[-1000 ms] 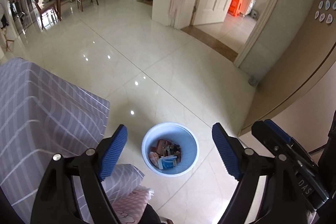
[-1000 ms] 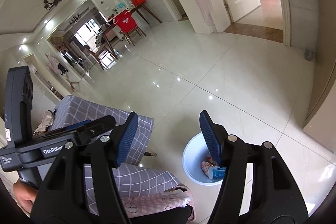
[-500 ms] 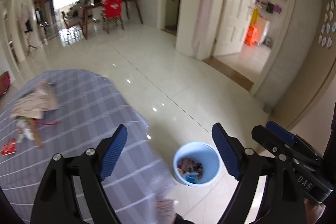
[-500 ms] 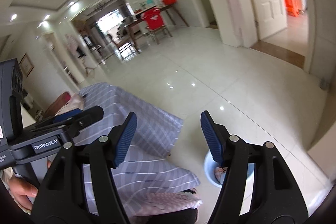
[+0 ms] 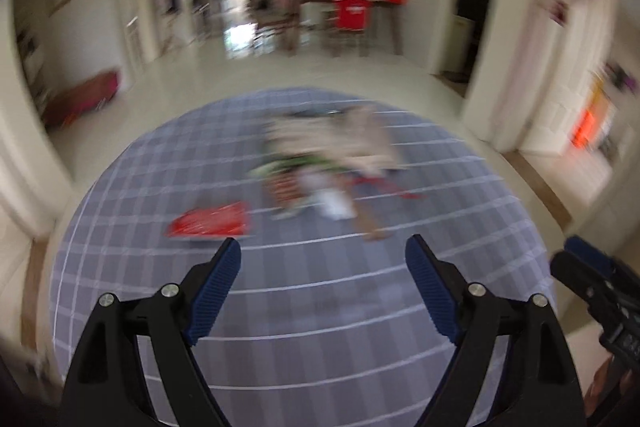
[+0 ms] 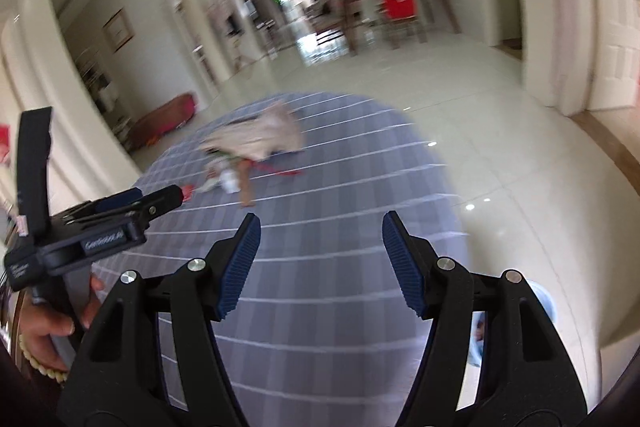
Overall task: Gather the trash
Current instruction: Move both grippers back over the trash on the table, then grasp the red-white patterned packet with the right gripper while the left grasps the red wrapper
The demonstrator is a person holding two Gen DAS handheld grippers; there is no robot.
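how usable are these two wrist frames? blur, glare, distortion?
Left wrist view: heavy motion blur, the trash pile and red wrapper on the checked tablecloth are smeared; only the left gripper is sharp. Right wrist view: milder blur, pile shapes readable, ceiling-light glare spots on the floor tiles, strong fisheye bending at the edges.

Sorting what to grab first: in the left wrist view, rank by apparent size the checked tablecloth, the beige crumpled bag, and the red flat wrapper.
1. checked tablecloth, by far the largest.
2. beige crumpled bag.
3. red flat wrapper.
Motion blur and the bag's greater distance leave the last two unsure.
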